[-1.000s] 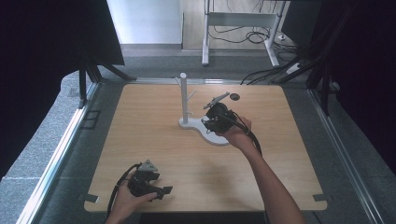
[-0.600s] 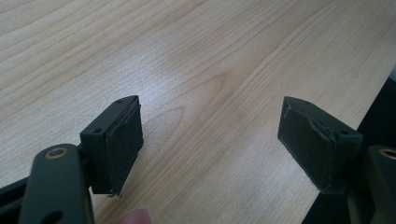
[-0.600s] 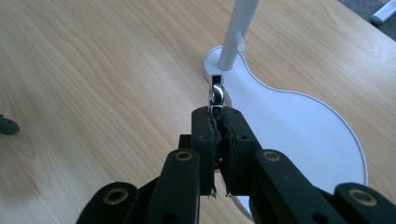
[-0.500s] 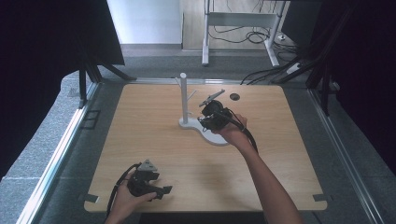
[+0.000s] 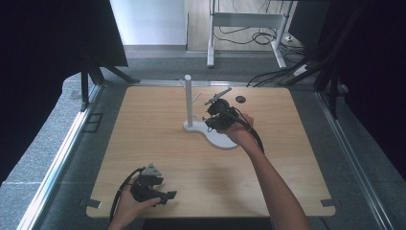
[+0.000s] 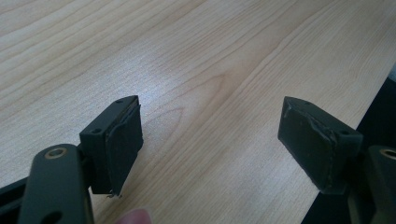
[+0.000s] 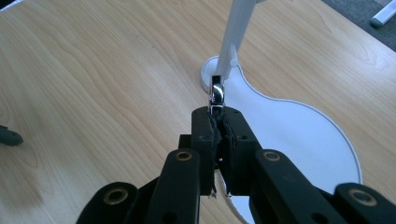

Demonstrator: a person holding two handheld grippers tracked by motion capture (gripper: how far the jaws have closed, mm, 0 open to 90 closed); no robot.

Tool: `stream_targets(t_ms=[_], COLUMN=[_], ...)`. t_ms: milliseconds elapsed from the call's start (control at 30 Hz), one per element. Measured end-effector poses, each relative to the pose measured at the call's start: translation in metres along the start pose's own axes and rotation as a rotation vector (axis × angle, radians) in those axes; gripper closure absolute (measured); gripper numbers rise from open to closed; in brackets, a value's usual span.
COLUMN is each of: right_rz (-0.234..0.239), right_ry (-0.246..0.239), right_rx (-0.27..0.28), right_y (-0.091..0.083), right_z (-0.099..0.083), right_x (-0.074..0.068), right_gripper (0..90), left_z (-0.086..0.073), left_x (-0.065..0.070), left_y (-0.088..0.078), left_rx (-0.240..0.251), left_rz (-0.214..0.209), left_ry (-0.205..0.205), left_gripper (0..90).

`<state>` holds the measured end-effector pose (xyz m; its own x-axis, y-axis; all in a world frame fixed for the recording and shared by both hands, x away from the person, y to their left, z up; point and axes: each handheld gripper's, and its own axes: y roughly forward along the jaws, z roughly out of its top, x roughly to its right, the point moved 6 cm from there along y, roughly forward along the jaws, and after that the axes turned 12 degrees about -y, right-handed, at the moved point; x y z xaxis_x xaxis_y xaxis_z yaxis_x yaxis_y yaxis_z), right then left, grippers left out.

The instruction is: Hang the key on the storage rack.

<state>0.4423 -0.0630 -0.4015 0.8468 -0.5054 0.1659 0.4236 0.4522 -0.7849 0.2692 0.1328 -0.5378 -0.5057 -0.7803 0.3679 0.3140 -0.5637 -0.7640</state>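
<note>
A white stand [image 5: 188, 100] with an upright post and short pegs rises from a flat white base [image 5: 222, 140] at the table's middle. My right gripper [image 5: 208, 118] sits just right of the post, over the base. In the right gripper view the jaws [image 7: 217, 114] are shut on a thin shiny metal piece [image 7: 216, 93], whose tip lies against a peg of the post [image 7: 232, 49]. What the piece is I cannot tell. My left gripper [image 5: 165, 195] rests near the table's front edge, jaws wide open [image 6: 210, 135] over bare wood with nothing between them.
A small black disc [image 5: 240, 99] lies on the wooden table [image 5: 143, 129] behind the stand. A dark object [image 7: 8, 136] lies at the left edge of the right gripper view. Metal rails run along the table's sides, with cables and a desk frame beyond.
My right gripper has edged a little left toward the post with the metal piece in its jaws. The left gripper has stayed where it was.
</note>
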Motion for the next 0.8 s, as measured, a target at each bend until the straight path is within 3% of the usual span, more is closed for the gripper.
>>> stream_targets(t_ms=[800], right_rz=[-0.023], right_ry=[0.047], right_rx=[-0.018], right_y=[0.016], right_z=[0.012], right_x=[0.022], right_gripper=[84.5], left_z=[0.000], left_x=[-0.001], left_y=[-0.001], left_rx=[0.000], left_rz=[-0.004], left_ry=[0.001], left_gripper=[22.2])
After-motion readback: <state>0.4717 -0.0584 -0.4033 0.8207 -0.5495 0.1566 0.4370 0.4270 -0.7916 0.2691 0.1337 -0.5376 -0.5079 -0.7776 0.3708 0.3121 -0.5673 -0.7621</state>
